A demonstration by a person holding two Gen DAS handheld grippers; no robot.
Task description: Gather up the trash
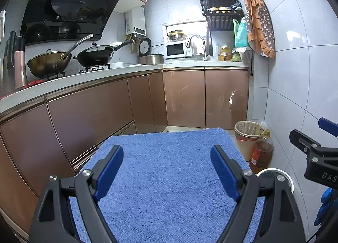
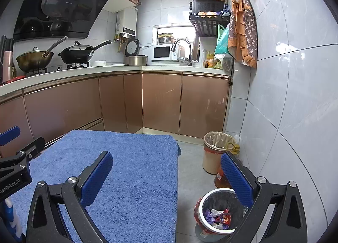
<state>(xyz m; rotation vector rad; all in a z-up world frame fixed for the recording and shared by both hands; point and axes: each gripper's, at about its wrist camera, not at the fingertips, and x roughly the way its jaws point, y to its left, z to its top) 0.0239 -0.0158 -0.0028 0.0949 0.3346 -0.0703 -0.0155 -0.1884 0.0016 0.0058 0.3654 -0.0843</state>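
Note:
A small white-rimmed bin (image 2: 219, 211) stands on the floor to the right of a blue towel-covered surface (image 2: 126, 179). Crumpled wrappers (image 2: 219, 218), red, purple and white, lie inside it. In the left wrist view only the bin's rim (image 1: 274, 172) shows. My right gripper (image 2: 166, 176) is open and empty, its right finger above the bin. My left gripper (image 1: 166, 169) is open and empty over the blue towel (image 1: 169, 179). The right gripper (image 1: 312, 154) shows at the edge of the left wrist view; the left gripper (image 2: 17, 158) shows at the right wrist view's left edge.
A taller beige bin (image 2: 213, 152) with a liner and an oil bottle (image 2: 224, 175) stand by the tiled wall. Brown cabinets (image 2: 105, 103) run under a counter with woks (image 2: 76, 55), a microwave (image 2: 161, 52) and a sink tap (image 2: 183, 48). Grey floor (image 2: 188, 171) lies between towel and bins.

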